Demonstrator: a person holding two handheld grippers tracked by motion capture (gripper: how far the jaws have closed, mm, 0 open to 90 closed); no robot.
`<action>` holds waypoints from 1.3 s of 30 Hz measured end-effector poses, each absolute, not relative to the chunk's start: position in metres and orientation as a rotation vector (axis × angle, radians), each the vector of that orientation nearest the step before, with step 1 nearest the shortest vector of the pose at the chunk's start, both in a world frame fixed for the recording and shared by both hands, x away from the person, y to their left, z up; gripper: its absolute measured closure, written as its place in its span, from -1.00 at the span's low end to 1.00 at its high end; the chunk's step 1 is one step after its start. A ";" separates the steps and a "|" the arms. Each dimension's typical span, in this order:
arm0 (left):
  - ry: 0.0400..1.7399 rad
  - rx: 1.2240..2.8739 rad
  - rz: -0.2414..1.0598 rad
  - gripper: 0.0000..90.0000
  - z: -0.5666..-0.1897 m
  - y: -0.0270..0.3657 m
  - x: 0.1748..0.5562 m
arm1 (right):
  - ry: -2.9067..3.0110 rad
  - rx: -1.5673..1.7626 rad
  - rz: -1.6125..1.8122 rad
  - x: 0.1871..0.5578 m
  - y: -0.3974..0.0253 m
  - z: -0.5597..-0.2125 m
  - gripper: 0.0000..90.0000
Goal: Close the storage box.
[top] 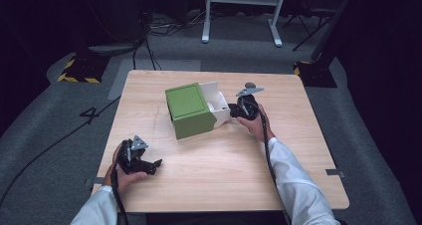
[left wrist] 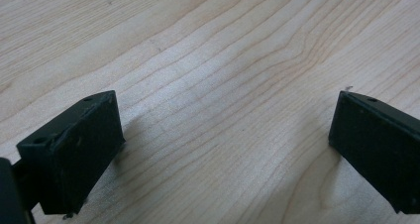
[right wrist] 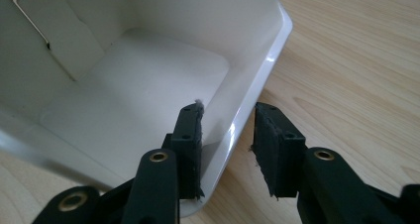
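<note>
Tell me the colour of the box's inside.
White inside the box, clearest in the right gripper view; its outside is green.

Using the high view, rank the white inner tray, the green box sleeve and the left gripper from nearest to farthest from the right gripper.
1. White inner tray: its edge sits between the jaws of the right gripper.
2. Green box sleeve: just beyond the tray, toward the table's middle.
3. Left gripper: far off, near the table's front left edge.

A lab-like recording studio: black curtains (top: 383,41), grey carpeted floor (top: 45,120), trailing black cables (top: 149,41), hazard-striped stand bases (top: 79,71).
</note>
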State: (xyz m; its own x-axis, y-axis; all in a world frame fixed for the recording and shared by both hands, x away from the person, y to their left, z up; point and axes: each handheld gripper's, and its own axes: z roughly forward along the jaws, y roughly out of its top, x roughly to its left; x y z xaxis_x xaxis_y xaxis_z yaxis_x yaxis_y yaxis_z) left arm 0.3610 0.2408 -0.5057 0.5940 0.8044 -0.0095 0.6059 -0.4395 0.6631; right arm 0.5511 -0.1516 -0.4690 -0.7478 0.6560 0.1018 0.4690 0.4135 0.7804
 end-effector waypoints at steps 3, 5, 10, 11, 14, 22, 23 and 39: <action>1.108 2.195 0.410 -0.99 -0.506 0.241 0.361 | 2.460 0.978 1.253 0.551 -0.143 -0.468 0.43; 1.106 2.196 0.409 -0.99 -0.506 0.241 0.361 | 2.465 0.964 1.257 0.550 -0.137 -0.466 0.42; 1.106 2.196 0.410 -0.99 -0.506 0.241 0.361 | 2.477 0.928 1.238 0.549 -0.126 -0.463 0.39; 1.105 2.197 0.410 -0.99 -0.506 0.241 0.361 | 2.481 0.917 1.235 0.548 -0.124 -0.463 0.39; 1.105 2.197 0.410 -0.99 -0.506 0.241 0.361 | 2.495 0.900 1.229 0.547 -0.116 -0.462 0.37; 1.105 2.196 0.410 -0.99 -0.506 0.241 0.361 | 2.525 0.869 1.227 0.543 -0.100 -0.462 0.33; 1.105 2.196 0.410 -0.99 -0.506 0.241 0.361 | 2.529 0.867 1.234 0.543 -0.099 -0.462 0.33; 1.105 2.196 0.410 -0.99 -0.506 0.241 0.361 | 2.558 0.841 1.228 0.541 -0.091 -0.461 0.23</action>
